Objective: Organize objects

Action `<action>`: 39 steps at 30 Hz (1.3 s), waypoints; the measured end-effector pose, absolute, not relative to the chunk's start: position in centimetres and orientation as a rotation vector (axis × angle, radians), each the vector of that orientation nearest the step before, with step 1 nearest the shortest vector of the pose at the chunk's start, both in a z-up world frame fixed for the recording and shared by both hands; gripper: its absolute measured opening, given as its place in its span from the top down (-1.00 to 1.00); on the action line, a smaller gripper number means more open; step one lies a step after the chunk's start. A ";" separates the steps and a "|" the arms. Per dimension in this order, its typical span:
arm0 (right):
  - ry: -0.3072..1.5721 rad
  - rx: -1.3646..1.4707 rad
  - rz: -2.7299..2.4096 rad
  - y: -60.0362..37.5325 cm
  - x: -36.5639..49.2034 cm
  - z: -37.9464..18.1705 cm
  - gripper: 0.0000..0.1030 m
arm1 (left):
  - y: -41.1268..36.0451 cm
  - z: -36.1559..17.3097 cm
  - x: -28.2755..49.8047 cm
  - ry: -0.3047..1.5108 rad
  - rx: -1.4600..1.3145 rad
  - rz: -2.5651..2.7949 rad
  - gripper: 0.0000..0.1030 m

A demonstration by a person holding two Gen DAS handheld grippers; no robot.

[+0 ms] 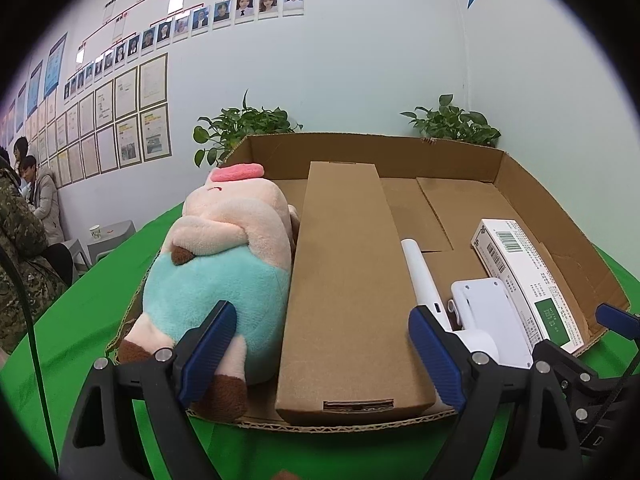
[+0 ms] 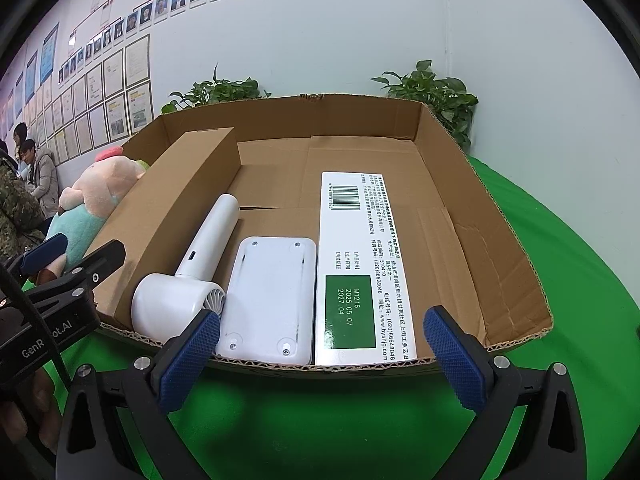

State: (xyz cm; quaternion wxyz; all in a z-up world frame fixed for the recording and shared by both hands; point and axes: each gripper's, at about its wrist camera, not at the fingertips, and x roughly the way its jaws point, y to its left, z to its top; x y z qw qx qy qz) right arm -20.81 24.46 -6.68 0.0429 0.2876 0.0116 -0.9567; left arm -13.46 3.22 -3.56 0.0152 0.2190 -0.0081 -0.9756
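A shallow cardboard tray (image 1: 560,216) (image 2: 496,216) lies on the green table. Side by side in it rest a pink-and-teal plush toy (image 1: 224,264) (image 2: 92,204), a long brown carton (image 1: 344,288) (image 2: 168,208), a white hair dryer (image 1: 424,280) (image 2: 196,264), a flat white device (image 1: 492,312) (image 2: 268,296) and a white box with a green label (image 1: 524,276) (image 2: 356,264). My left gripper (image 1: 320,348) is open just before the tray's near edge, its fingers either side of the carton's end. Open too, my right gripper (image 2: 324,356) hovers in front of the device and white box.
Green cloth (image 2: 320,420) covers the table. Two potted plants (image 1: 244,124) (image 1: 452,120) stand behind the tray against the white wall. People sit at far left (image 1: 36,200). The left gripper's body (image 2: 52,292) shows at the left of the right wrist view.
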 end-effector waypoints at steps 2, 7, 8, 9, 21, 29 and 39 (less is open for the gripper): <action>0.028 0.875 -2.923 24.5 -20.9 -6.6 -1.00 | 3.2 -3.6 -13.5 -0.030 0.683 -3.033 -0.71; 0.036 0.880 -2.928 24.4 -21.0 -6.7 -1.00 | 3.2 -3.6 -13.5 -0.030 0.683 -3.033 -0.71; 0.045 0.884 -2.931 24.3 -21.1 -6.7 -1.00 | 3.2 -3.6 -13.5 -0.030 0.683 -3.033 -0.71; 0.050 0.887 -2.933 24.2 -21.1 -6.8 -1.00 | 3.2 -3.6 -13.5 -0.030 0.683 -3.033 -0.71; 0.062 0.893 -2.937 24.1 -21.5 -6.8 -1.00 | 3.4 -3.6 -13.4 -0.041 0.685 -3.025 -0.71; 0.061 0.893 -2.937 24.1 -21.5 -6.8 -1.00 | 3.4 -3.6 -13.4 -0.041 0.685 -3.025 -0.71; 0.061 0.894 -2.937 24.0 -21.5 -6.9 -1.00 | 3.4 -3.6 -13.4 -0.042 0.685 -3.025 -0.71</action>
